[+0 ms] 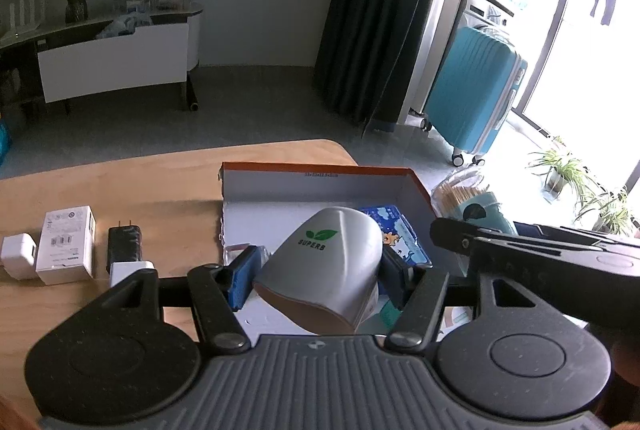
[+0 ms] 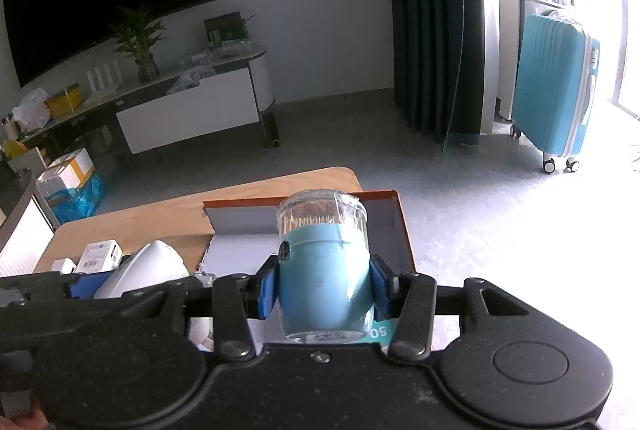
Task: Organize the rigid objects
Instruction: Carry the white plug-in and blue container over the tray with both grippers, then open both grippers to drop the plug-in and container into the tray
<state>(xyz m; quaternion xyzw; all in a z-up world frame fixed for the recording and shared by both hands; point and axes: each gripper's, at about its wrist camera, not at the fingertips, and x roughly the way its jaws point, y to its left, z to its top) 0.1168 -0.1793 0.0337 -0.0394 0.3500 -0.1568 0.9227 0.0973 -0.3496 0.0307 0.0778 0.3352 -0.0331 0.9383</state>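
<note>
My left gripper (image 1: pixel 320 278) is shut on a white cup (image 1: pixel 324 274) with a green leaf logo, tilted with its mouth toward the camera, above the orange-edged cardboard box (image 1: pixel 320 170). A blue patterned packet (image 1: pixel 396 230) lies inside that box. My right gripper (image 2: pixel 324 288) is shut on a blue toothpick jar (image 2: pixel 324 270) with a clear lid, held upright over the same box (image 2: pixel 380 196). In the left wrist view the jar (image 1: pixel 476 206) and the right gripper show at the right. The cup (image 2: pixel 148 270) appears at the left of the right wrist view.
On the wooden table (image 1: pixel 140 182), left of the box, lie a white adapter (image 1: pixel 18 256), a white carton (image 1: pixel 68 244) and a black plug (image 1: pixel 125 244). The table's far edge lies just behind the box. Beyond are a TV stand (image 2: pixel 192 110) and a blue suitcase (image 2: pixel 556 90).
</note>
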